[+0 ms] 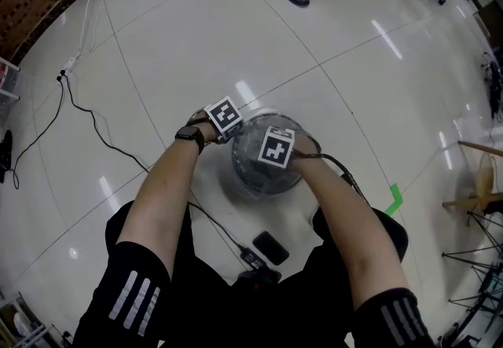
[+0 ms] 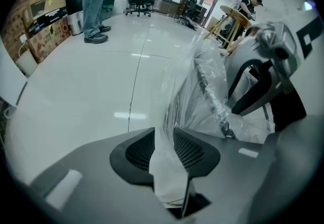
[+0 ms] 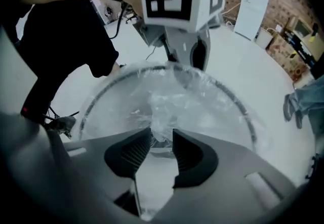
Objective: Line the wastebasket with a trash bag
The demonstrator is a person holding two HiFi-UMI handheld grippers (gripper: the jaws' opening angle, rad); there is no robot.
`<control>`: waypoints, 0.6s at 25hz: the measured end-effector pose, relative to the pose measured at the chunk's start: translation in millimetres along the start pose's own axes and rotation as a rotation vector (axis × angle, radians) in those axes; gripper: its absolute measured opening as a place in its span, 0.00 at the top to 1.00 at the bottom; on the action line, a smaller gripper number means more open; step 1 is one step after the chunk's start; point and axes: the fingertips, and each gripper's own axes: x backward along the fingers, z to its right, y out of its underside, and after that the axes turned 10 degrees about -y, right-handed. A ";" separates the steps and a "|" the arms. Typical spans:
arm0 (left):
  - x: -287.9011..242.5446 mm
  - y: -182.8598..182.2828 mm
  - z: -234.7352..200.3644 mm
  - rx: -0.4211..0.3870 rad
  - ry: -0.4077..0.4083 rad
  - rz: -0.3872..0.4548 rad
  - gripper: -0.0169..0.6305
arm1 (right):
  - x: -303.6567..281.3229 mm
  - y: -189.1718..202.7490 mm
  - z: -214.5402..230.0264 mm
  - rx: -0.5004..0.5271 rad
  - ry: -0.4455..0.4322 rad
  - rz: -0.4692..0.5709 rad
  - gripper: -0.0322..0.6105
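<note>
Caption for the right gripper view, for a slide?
Open right gripper over a round dark-rimmed wastebasket draped with a clear plastic trash bag; left gripper opposite.

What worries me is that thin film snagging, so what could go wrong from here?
1. Film of the trash bag sits inside the parted left claw and right claw; pulling either away could drag it off the rim of the wastebasket.
2. The film looks thin and bunched there; a hard tug might tear it.
</note>
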 end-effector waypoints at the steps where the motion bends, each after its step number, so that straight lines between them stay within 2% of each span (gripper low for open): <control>1: 0.1 1.5 -1.9 0.002 -0.006 -0.002 0.80 | -10.8 2.8 2.3 -0.009 -0.003 -0.016 0.71; 9: -13.1 12.9 -4.0 0.022 0.026 -0.012 0.77 | -78.3 24.4 21.2 -0.076 -0.028 -0.075 0.67; 15: -18.2 15.6 -0.7 0.028 0.043 -0.024 0.75 | -109.5 32.1 25.2 -0.065 -0.047 -0.116 0.65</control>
